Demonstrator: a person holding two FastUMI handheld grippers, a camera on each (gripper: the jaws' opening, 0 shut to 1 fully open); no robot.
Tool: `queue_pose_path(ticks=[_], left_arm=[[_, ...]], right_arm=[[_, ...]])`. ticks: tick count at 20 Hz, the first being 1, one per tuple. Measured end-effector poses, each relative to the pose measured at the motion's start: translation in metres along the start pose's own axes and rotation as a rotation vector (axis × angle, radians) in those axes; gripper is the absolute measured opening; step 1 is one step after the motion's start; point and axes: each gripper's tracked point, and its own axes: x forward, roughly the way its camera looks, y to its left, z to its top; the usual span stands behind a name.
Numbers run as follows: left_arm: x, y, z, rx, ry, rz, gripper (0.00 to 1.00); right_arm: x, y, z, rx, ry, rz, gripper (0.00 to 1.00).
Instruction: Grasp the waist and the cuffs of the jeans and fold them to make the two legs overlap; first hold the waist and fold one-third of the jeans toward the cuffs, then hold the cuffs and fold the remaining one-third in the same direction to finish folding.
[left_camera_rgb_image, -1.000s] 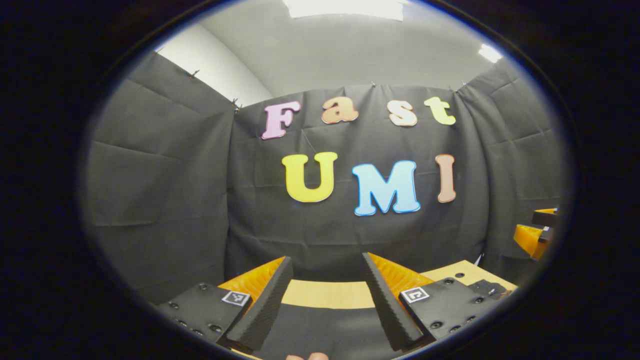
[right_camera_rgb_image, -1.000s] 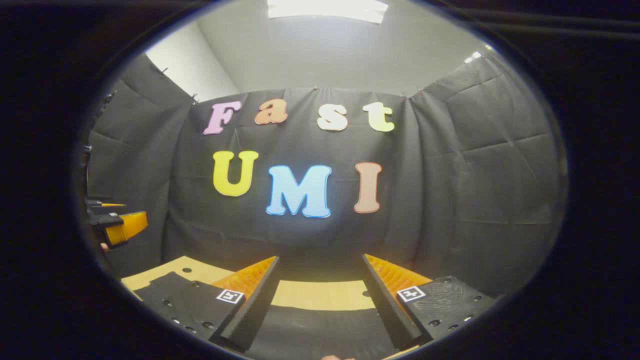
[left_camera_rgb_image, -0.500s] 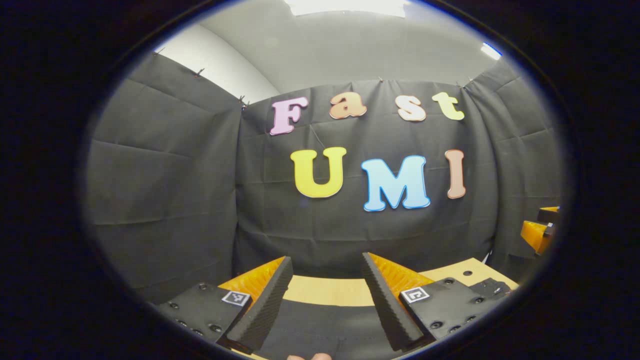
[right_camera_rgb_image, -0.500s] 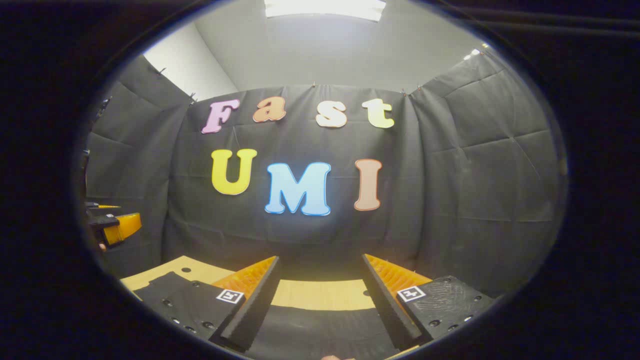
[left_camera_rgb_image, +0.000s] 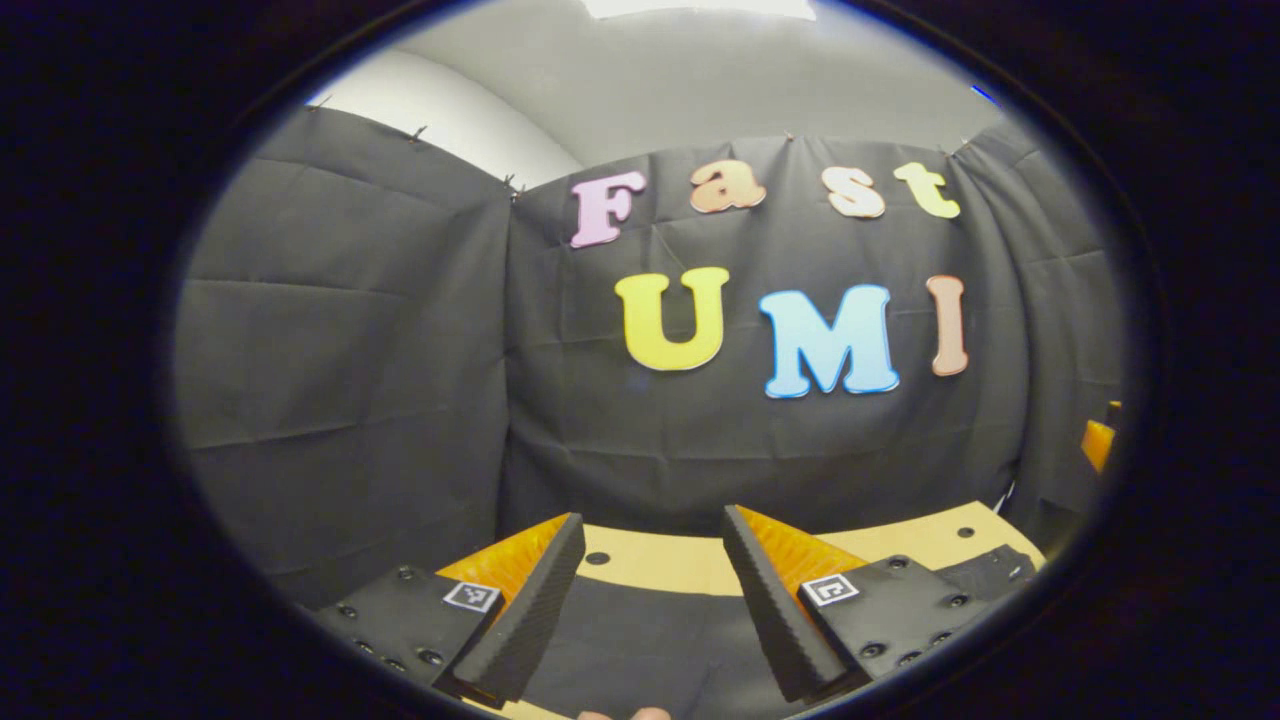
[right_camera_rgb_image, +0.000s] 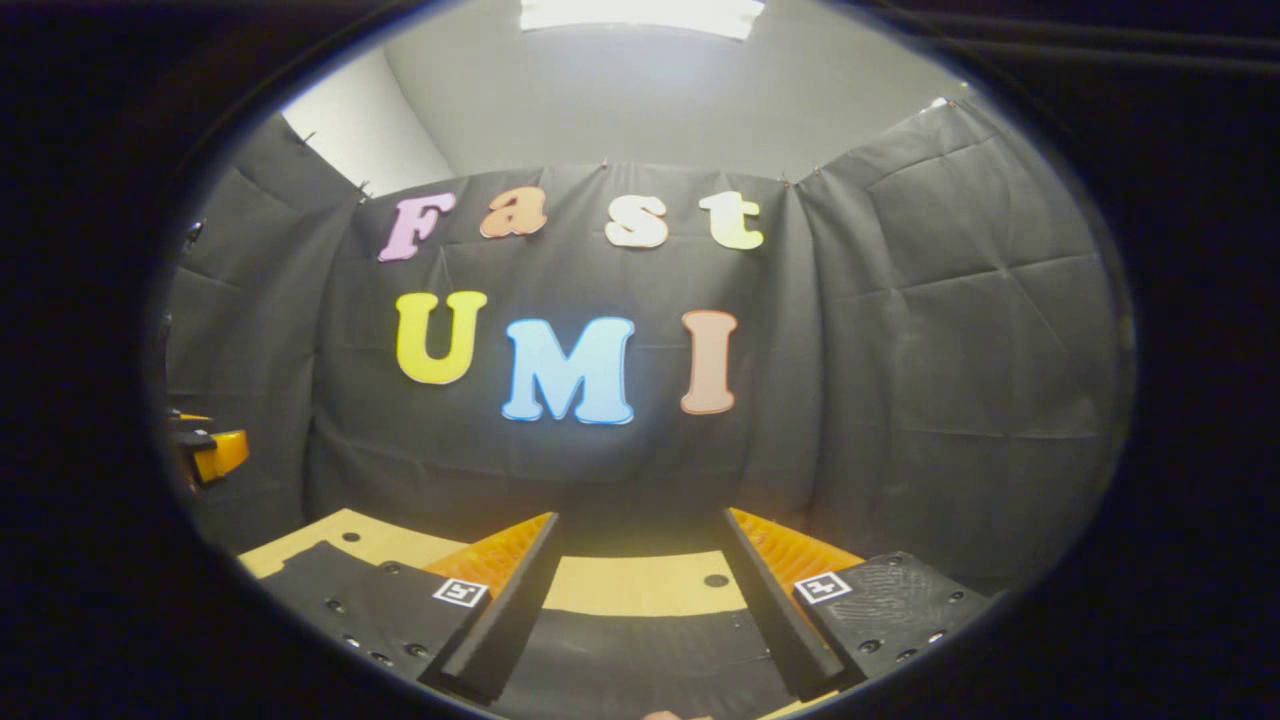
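Observation:
The jeans (left_camera_rgb_image: 640, 640) are a dark cloth lying flat on the wooden table (left_camera_rgb_image: 670, 560), under and ahead of my left gripper (left_camera_rgb_image: 652, 530). That gripper hangs open just above the cloth, with nothing between its fingers. In the right gripper view the jeans (right_camera_rgb_image: 640, 650) lie the same way below my right gripper (right_camera_rgb_image: 640, 530), which is also open and holds nothing. More dark denim (right_camera_rgb_image: 300, 570) reaches out to the left there. The far edge of the cloth ends short of the table's back edge (right_camera_rgb_image: 640, 585).
The black cloth wall stands close behind the table. The right gripper (left_camera_rgb_image: 1097, 440) peeks in at the far right of the left gripper view, and the left gripper (right_camera_rgb_image: 215, 452) sits at the far left of the right gripper view. Small holes (right_camera_rgb_image: 715, 580) dot the tabletop.
Both views have swung outward and dipped a little, so more tabletop and its holes show. Each gripper has slid toward the rim of the other's view. The jaws stay open.

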Motion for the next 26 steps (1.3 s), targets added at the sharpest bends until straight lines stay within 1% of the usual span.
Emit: queue_pose_path(ticks=[2,3,4,5,8,9,10,11,12,13,14,16,19,20,21,22,23,24,25,26], left_arm=[[0.006,0.021,-0.014,-0.008,0.039,0.028,0.94],[0.008,0.03,-0.02,-0.01,0.058,0.039,0.94],[0.009,0.04,-0.026,-0.013,0.075,0.053,0.94],[0.009,0.05,-0.033,-0.014,0.089,0.067,0.94],[0.006,0.072,-0.047,-0.024,0.12,0.108,0.94],[0.005,0.078,-0.051,-0.028,0.128,0.12,0.94],[0.003,0.083,-0.054,-0.033,0.134,0.132,0.94],[0.003,0.085,-0.056,-0.039,0.139,0.143,0.94],[-0.001,0.092,-0.059,-0.044,0.144,0.152,0.94],[-0.004,0.097,-0.063,-0.046,0.152,0.164,0.94],[-0.007,0.104,-0.068,-0.044,0.161,0.179,0.94],[-0.011,0.114,-0.074,-0.037,0.174,0.207,0.94],[-0.02,0.13,-0.083,-0.035,0.202,0.253,0.94],[-0.023,0.136,-0.086,-0.041,0.212,0.271,0.94],[-0.027,0.141,-0.089,-0.049,0.225,0.29,0.94],[-0.03,0.149,-0.096,-0.06,0.24,0.309,0.94],[-0.035,0.155,-0.103,-0.073,0.257,0.33,0.94],[-0.038,0.163,-0.112,-0.089,0.276,0.352,0.94],[-0.04,0.169,-0.124,-0.108,0.303,0.369,0.94],[-0.042,0.175,-0.136,-0.136,0.332,0.384,0.94]], right_arm=[[0.006,-0.03,-0.008,0.012,0.021,-0.06,0.94],[0.01,-0.05,-0.018,0.031,0.049,-0.096,0.94],[0.013,-0.071,-0.031,0.07,0.097,-0.133,0.95],[0.017,-0.089,-0.051,0.128,0.169,-0.16,0.94],[0.021,-0.136,-0.124,0.386,0.46,-0.267,0.95],[0.023,-0.148,-0.159,0.479,0.556,-0.324,0.97],[0.016,-0.157,-0.189,0.558,0.659,-0.368,0.95],[0.001,-0.165,-0.222,0.614,0.765,-0.414,0.95],[-0.009,-0.175,-0.251,0.643,0.857,-0.475,0.96],[-0.016,-0.182,-0.281,0.643,0.936,-0.531,0.96],[-0.023,-0.188,-0.305,0.629,1.001,-0.57,0.97],[-0.03,-0.188,-0.342,0.644,1.127,-0.614,0.96],[-0.028,-0.178,-0.375,0.731,1.223,-0.652,0.97],[-0.027,-0.175,-0.386,0.741,1.258,-0.666,1.0],[-0.028,-0.173,-0.397,0.73,1.289,-0.677,0.97],[-0.025,-0.168,-0.405,0.72,1.314,-0.67,0.97],[-0.03,-0.158,-0.409,0.717,1.39,-0.668,0.97],[-0.017,-0.171,-0.404,0.696,1.348,-0.702,0.92],[-0.025,-0.159,-0.412,0.717,1.4,-0.7,0.96],[-0.023,-0.163,-0.408,0.729,1.391,-0.715,0.96]])
